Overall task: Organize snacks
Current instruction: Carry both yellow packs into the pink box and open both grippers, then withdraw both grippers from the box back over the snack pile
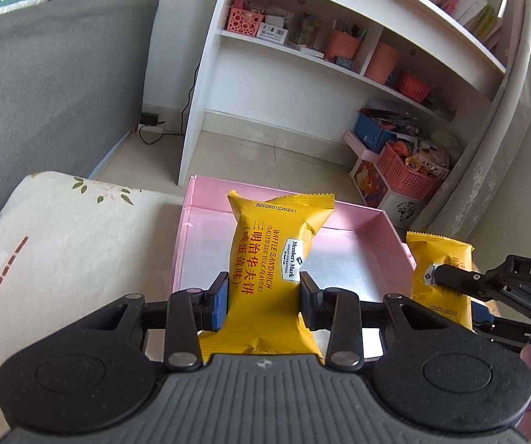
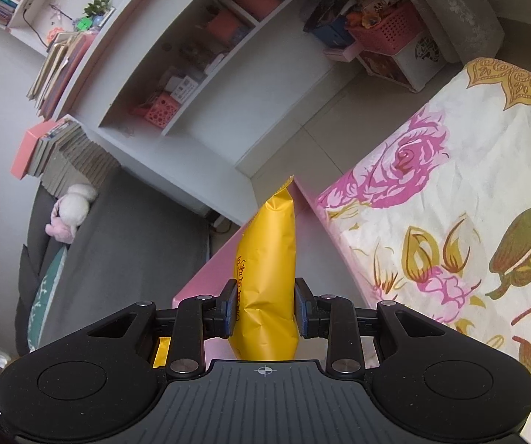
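My left gripper (image 1: pixel 263 296) is shut on a yellow waffle-sandwich packet (image 1: pixel 273 236), held above the open pink box (image 1: pixel 372 218), which shows a silvery inside. To its right a second yellow packet (image 1: pixel 441 281) hangs at the box's right wall, pinched by my right gripper (image 1: pixel 450 277), whose black fingers reach in from the right edge. In the right wrist view that gripper (image 2: pixel 265 307) is shut on its yellow packet (image 2: pixel 269 255), seen edge-on, over the pink box's wall (image 2: pixel 210 270).
The box rests on a bed with a flowered sheet (image 2: pixel 450 203) and a pale pillow (image 1: pixel 62 244). Beyond it is tiled floor, a white shelf unit (image 1: pixel 302 55) with baskets and pots, pink crates (image 1: pixel 406 174) by a curtain, and a grey sofa (image 1: pixel 43 85).
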